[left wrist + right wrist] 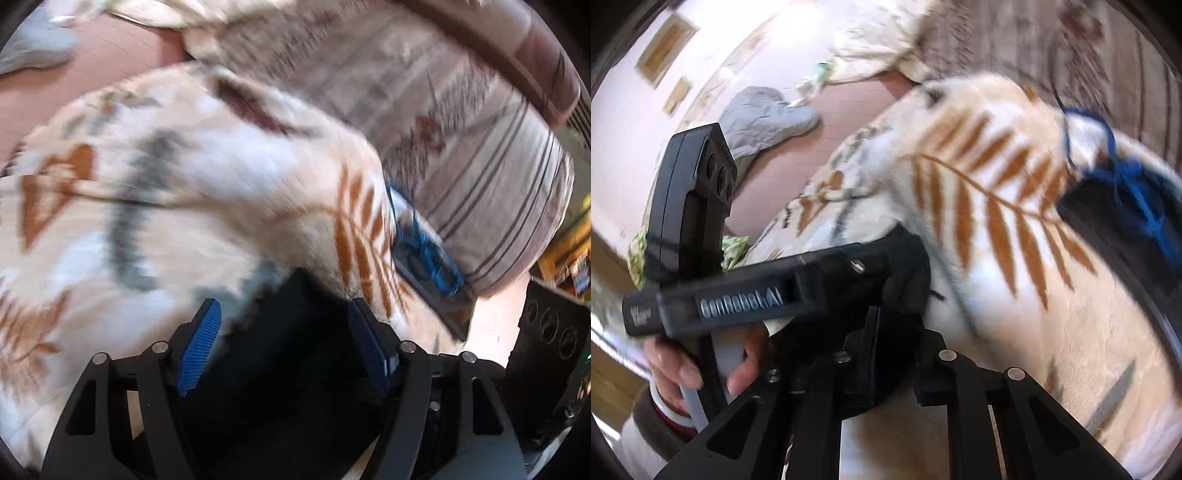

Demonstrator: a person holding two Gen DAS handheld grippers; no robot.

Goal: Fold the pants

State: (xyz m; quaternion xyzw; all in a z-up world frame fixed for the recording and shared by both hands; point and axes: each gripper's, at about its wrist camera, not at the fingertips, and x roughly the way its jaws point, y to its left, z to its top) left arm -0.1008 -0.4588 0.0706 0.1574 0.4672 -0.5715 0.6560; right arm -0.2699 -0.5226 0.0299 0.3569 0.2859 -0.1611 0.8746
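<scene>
I am pinching black pants (295, 332) between my spread left tool (284, 343) and pressed-together right tool (897, 354), over the leaf-print blanket (184, 184). They seem soft and limp, so gripping the hem is suiting them best.

The soft fluffy blanket (229, 206) was cream and white, with orange-brown fern leaves and grey leaf shapes on it. The dark cloth pants (280, 332) were black. The left gripper (284, 345) had black arms and bright blue ribbed pads (199, 347). The right gripper (897, 354) was all black. The flat dark thing with the blue cord (1123, 206) was black, and its string was bright blue. The striped pillow (480, 155) was pale with thin brown lines. The crumpled grey cloth (764, 118) lay on a plain pinkish-brown sheet (798, 162).
</scene>
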